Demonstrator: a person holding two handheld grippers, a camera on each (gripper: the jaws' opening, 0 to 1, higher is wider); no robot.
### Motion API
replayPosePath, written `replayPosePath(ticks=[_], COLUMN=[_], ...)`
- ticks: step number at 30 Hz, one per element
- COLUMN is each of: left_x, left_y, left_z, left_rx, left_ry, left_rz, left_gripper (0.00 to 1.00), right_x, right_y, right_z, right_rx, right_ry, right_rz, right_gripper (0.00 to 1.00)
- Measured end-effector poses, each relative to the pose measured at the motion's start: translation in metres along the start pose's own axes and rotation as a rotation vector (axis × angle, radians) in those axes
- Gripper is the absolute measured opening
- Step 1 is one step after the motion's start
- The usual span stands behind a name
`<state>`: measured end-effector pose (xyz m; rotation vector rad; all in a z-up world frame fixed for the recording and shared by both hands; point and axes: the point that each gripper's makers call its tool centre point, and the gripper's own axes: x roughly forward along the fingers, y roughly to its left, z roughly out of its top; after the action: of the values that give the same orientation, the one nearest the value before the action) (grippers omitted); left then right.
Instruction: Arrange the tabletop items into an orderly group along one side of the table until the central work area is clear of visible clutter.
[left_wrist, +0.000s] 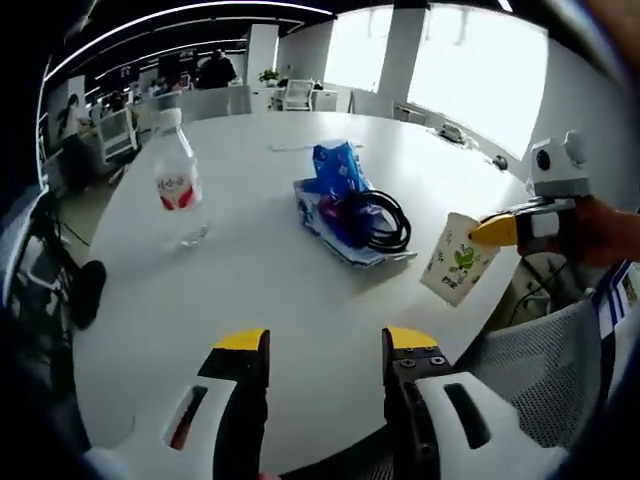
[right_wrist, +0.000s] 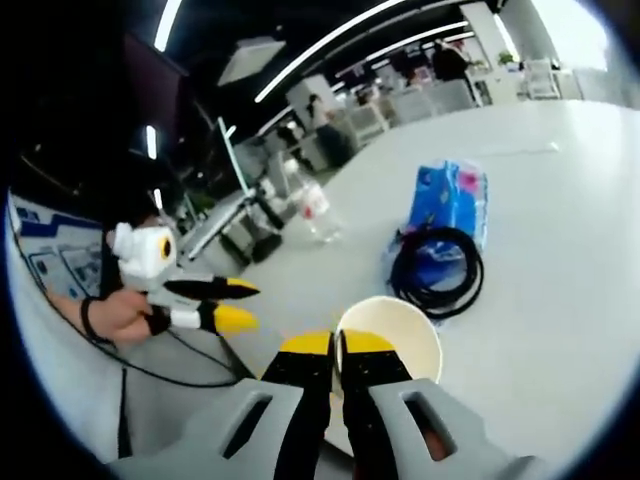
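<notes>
A paper cup (right_wrist: 395, 335) with a green plant print hangs over the table's near edge, and my right gripper (right_wrist: 338, 345) is shut on its rim. In the left gripper view the same cup (left_wrist: 458, 258) is tilted in the air at the right, pinched by the right gripper (left_wrist: 482, 234). My left gripper (left_wrist: 325, 345) stands open above the white table (left_wrist: 250, 290), holding nothing. It also shows as the left gripper (right_wrist: 243, 304) at the left, jaws apart. A blue tissue pack (left_wrist: 335, 175) lies mid-table with a black cable coil (left_wrist: 388, 222) on it. A clear water bottle (left_wrist: 178, 185) stands to the left.
A mesh office chair (left_wrist: 545, 370) sits by the table's near right edge. A person's hand (right_wrist: 115, 315) holds the left gripper. Desks, chairs and people fill the office behind the round table. Bright windows (left_wrist: 470, 60) are at the far right.
</notes>
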<state>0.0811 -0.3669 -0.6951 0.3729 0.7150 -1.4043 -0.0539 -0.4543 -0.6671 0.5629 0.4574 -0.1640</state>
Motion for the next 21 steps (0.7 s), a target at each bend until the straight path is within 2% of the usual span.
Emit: replayPosePath(ticks=[10,14,17,21], left_x=[-0.01,-0.012,-0.015,-0.02], left_y=[0.022,0.029,0.036,0.044], left_z=[0.005,0.002,0.002,0.001], left_rx=[-0.116,-0.145,-0.153,-0.169], left_ry=[-0.052,-0.056,-0.062,-0.073], left_rz=[0.054,0.059,0.072,0.085], left_gripper=[0.43,0.43,0.43,0.44], right_x=[0.006,0.015,0.024,0.037], right_y=[-0.001,0.003,0.012,0.022], right_z=[0.001,0.005,0.007,0.012], right_rx=[-0.004,-0.027,-0.09,-0.12], right_ry=[0.021,0.039,0.077,0.096], right_rz=[-0.009,0.004,0.027,0.05], right_gripper=[0.0,0.0,0.0,0.0])
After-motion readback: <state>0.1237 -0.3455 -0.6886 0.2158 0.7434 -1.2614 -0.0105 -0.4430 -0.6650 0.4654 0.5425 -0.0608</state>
